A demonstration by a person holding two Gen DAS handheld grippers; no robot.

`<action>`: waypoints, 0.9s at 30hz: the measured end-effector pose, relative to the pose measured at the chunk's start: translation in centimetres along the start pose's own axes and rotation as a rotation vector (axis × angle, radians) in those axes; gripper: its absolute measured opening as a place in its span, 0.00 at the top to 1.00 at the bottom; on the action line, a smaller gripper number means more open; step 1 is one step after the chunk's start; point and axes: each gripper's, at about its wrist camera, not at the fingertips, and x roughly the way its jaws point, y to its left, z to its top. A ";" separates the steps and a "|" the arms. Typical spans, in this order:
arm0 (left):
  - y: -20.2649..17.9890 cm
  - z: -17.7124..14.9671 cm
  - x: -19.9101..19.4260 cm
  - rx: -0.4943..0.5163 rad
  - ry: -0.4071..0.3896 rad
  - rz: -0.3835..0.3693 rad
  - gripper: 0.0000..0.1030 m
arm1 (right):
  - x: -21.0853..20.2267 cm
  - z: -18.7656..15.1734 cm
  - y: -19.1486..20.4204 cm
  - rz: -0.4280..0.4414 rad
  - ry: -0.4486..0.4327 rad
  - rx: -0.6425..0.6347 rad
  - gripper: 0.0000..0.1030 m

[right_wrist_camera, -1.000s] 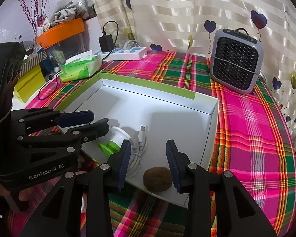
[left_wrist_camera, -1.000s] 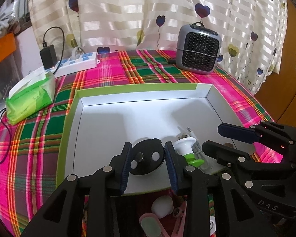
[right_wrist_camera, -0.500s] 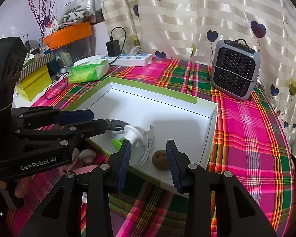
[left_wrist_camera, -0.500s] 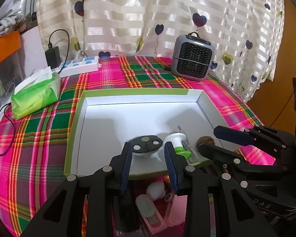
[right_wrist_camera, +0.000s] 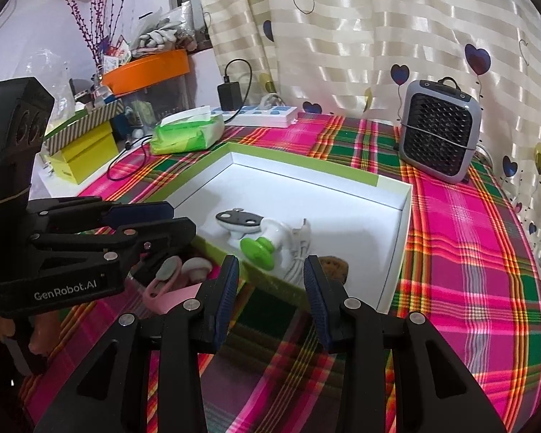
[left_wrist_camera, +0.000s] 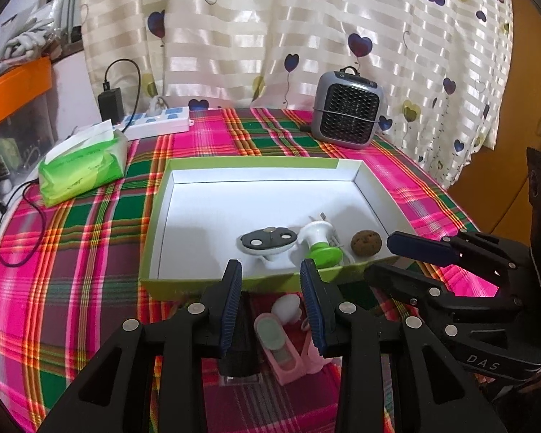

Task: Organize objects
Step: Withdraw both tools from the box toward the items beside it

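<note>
A green-rimmed white box [left_wrist_camera: 205,160] [right_wrist_camera: 404,223] lies on the plaid cloth. Inside it lie a black and white disc piece [left_wrist_camera: 267,243] [right_wrist_camera: 238,221], a white and green spool [left_wrist_camera: 321,243] [right_wrist_camera: 263,243], a white cable [right_wrist_camera: 299,252] and a brown ball [left_wrist_camera: 366,242] [right_wrist_camera: 333,265]. My left gripper [left_wrist_camera: 272,310] [right_wrist_camera: 169,220] is open and empty, above a black block [left_wrist_camera: 240,342], a pink case [left_wrist_camera: 279,346] [right_wrist_camera: 162,283] and a white cap [left_wrist_camera: 286,305] [right_wrist_camera: 194,267] lying in front of the box. My right gripper [right_wrist_camera: 270,296] [left_wrist_camera: 396,256] is open and empty at the box's near edge.
A grey mini heater [left_wrist_camera: 348,110] [right_wrist_camera: 438,133] stands behind the box. A green tissue pack [left_wrist_camera: 83,167] [right_wrist_camera: 187,131], a white power strip [left_wrist_camera: 158,124] with a black adapter [left_wrist_camera: 110,99], and a loose black cord [left_wrist_camera: 18,231] lie at the left. Yellow boxes [right_wrist_camera: 79,148] stand further left.
Both grippers have drawn back and up from the box. My left gripper let go of the disc piece, which now lies inside the box beside the spool.
</note>
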 end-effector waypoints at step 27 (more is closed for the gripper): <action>2.3 -1.8 -0.9 -0.020 0.004 0.009 0.69 | 0.5 -1.4 2.4 0.170 0.062 -0.088 0.62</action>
